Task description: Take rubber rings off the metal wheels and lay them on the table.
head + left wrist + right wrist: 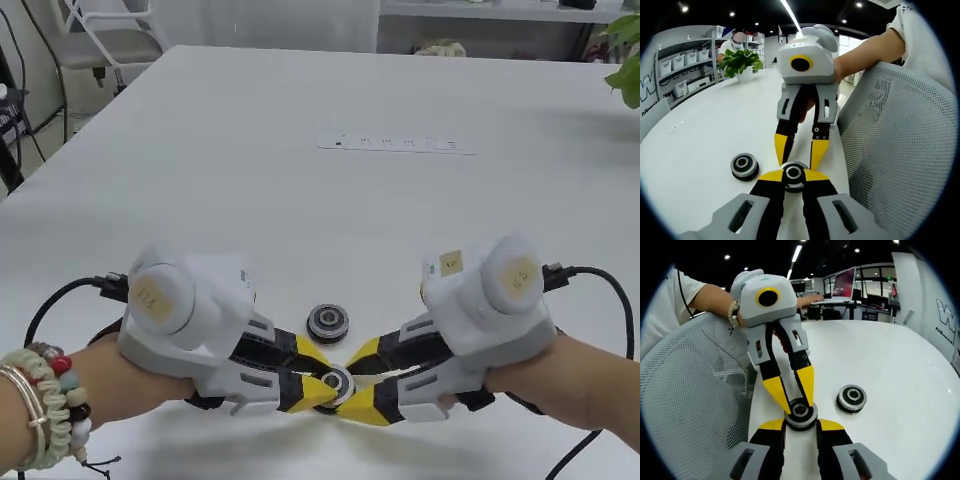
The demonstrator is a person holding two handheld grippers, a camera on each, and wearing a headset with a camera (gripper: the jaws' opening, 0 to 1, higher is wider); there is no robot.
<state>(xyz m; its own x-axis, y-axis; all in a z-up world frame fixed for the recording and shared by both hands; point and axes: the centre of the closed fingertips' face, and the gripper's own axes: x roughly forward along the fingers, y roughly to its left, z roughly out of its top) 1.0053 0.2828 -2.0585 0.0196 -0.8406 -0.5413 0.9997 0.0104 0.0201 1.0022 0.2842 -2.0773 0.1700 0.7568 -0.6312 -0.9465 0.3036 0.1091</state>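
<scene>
A metal wheel with a black rubber ring is held just above the table's near edge between both grippers. My left gripper comes at it from the left and my right gripper from the right. In the left gripper view the wheel sits between my own yellow jaws, and the right gripper closes on its far side. From the right gripper view, the wheel is clamped the same way, with the left gripper opposite. A second ringed wheel lies flat on the table just beyond.
A flat white strip lies mid-table. A green plant stands at the far right edge. A grey mesh chair back is close behind the table's near edge. Chairs and shelving stand past the far end.
</scene>
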